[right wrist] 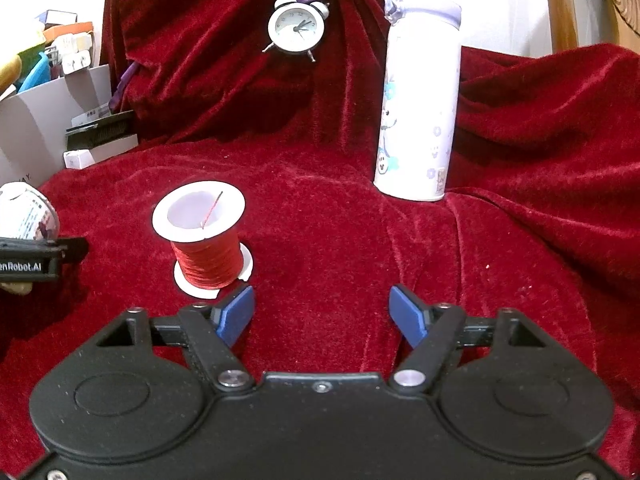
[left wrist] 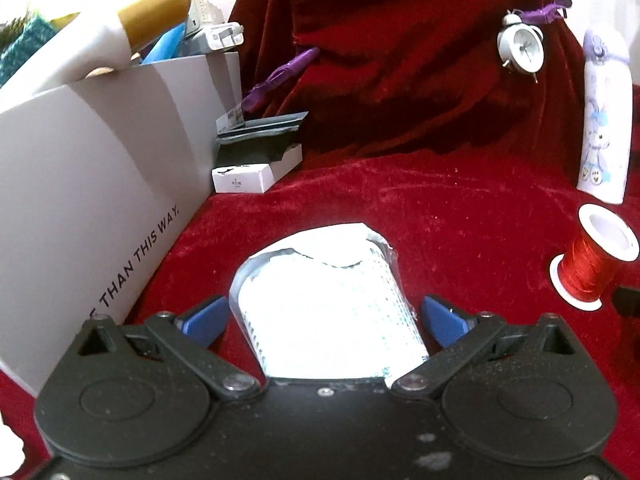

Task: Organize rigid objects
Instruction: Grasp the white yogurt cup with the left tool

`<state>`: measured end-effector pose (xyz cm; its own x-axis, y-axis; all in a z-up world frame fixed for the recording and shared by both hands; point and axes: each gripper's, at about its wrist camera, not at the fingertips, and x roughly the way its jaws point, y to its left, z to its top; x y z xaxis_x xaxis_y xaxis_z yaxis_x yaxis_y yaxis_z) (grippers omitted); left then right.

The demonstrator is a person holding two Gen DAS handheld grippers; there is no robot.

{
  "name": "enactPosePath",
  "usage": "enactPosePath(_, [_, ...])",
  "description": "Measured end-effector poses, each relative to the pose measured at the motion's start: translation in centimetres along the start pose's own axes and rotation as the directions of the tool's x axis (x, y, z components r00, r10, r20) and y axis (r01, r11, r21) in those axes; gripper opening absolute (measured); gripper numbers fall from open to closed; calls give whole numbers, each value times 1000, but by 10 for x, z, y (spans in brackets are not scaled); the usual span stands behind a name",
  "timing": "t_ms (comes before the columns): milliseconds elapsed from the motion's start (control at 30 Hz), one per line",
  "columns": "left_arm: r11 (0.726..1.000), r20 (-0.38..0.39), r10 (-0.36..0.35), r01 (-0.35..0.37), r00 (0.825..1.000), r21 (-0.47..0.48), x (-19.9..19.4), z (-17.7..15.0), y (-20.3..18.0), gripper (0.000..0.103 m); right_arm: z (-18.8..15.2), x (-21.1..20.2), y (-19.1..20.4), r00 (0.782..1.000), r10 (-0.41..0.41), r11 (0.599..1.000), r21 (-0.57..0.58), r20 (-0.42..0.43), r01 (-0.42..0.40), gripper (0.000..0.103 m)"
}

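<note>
A white printed packet (left wrist: 328,300) lies on the red velvet cloth between the blue fingers of my left gripper (left wrist: 325,316). The jaws stand wide, each a little apart from the packet's sides. The packet also shows at the left edge of the right wrist view (right wrist: 24,212). A red thread spool (right wrist: 204,244) stands upright just ahead and left of my right gripper (right wrist: 322,312), which is open and empty. The spool also shows in the left wrist view (left wrist: 592,260). A white cartoon-print bottle (right wrist: 418,100) stands upright at the back right.
A grey cardboard box (left wrist: 100,184) full of items stands on the left. Small white and black boxes (left wrist: 256,160) lie beside it. A white alarm clock (right wrist: 296,26) hangs on the draped cloth with purple clips (left wrist: 280,76).
</note>
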<state>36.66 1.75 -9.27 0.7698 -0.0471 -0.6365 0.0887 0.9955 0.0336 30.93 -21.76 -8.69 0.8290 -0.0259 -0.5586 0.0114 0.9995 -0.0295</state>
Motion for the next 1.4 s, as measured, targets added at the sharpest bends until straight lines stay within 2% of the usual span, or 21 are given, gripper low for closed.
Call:
enactPosePath(100, [1000,45,-18,19,999,-12,-7,-2,1,101,0,-8,8,1000,5,998,-56,17,-4,72])
enactPosePath(167, [998,88,-55,53,995,20,-13,-6,-3,83,0,-16,18,999,9,995,-104,47,-4,72])
enactPosePath(233, [993,91,-104,97,990,72,-15,-7,-9,69,3,-21,27,997,24,990,-139,72,-13,72])
enactPosePath(367, [988,73,-124,116,990,97,-11,-6,-14,68,15,-18,36,995,54,989,-145,82,-41,71])
enactPosePath(467, [989,62,-116,109,991,94,-9,-5,-15,68,26,-12,35,994,67,994,-93,88,-59,70])
enactPosePath(500, [990,63,-114,108,991,95,-10,-6,-16,68,29,-9,33,994,78,995,-69,83,-72,67])
enactPosePath(533, [990,63,-111,104,992,96,-10,-5,-16,69,32,-7,31,993,88,995,-48,75,-84,58])
enactPosePath(567, [990,62,-106,100,992,96,-10,-5,-17,69,37,-5,27,993,101,995,-22,61,-100,54])
enactPosePath(767, [992,58,-102,97,993,86,-8,-5,-16,71,65,11,7,988,157,980,129,-10,-154,54])
enactPosePath(867, [992,57,-98,93,994,82,-8,-4,-16,73,93,32,4,975,191,973,156,-115,-172,55])
enactPosePath(967, [993,54,-94,90,994,74,-8,-4,-16,75,107,45,1,966,199,966,202,-165,-164,57])
enactPosePath(1033, [994,52,-89,85,995,69,-7,-4,-15,75,109,44,-2,957,231,949,255,-175,-183,59])
enactPosePath(1100, [994,51,-89,86,995,64,-7,-4,-15,75,104,41,-3,949,258,933,300,-180,-197,64])
enactPosePath(1200, [995,52,-83,80,995,63,-8,-4,-15,76,93,27,-7,955,240,919,357,-174,-166,64])
enactPosePath(1267, [995,52,-84,81,995,60,-7,-4,-15,76,78,11,-11,949,280,896,394,-144,-204,66])
enactPosePath(1333, [995,50,-87,84,995,55,-7,-4,-14,76,69,3,-10,950,279,895,397,-142,-204,66])
enactPosePath(1400, [995,50,-84,81,995,55,-7,-4,-14,77,70,0,-5,958,256,914,356,-132,-195,65])
